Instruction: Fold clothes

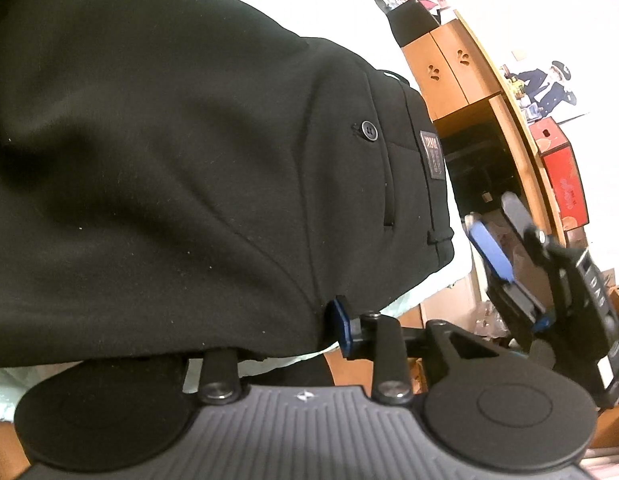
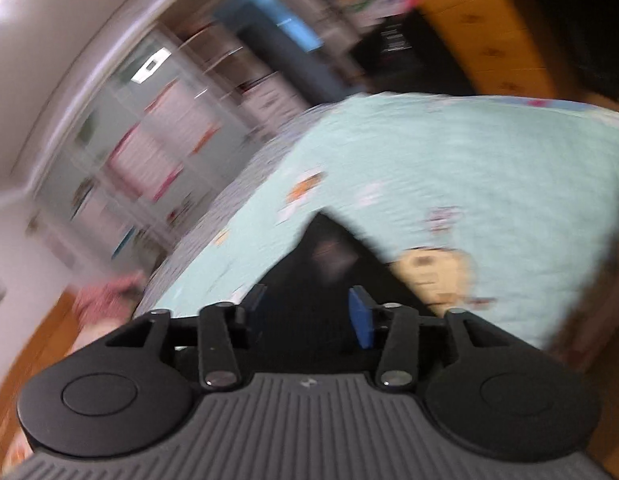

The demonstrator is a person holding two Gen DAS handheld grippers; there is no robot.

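Note:
Black trousers (image 1: 181,168), with a button, a woven label and a slit pocket near the waistband, fill most of the left wrist view. They hang over my left gripper (image 1: 289,316). Its right blue pad (image 1: 341,320) shows at the cloth's edge, and the left finger is hidden under the fabric. My right gripper (image 1: 493,220) hangs to the right of the trousers, off the bed's edge, open with nothing between its fingers. In the blurred right wrist view, the right gripper (image 2: 307,300) has its fingers apart, and a dark point of the trousers (image 2: 329,256) lies on the bed beyond them.
The bed has a pale green printed sheet (image 2: 449,168). A wooden cabinet (image 1: 449,68) with a red box (image 1: 565,176) on its top stands to the right of the bed. Glass-fronted shelves (image 2: 149,140) line the far wall. The floor is wooden.

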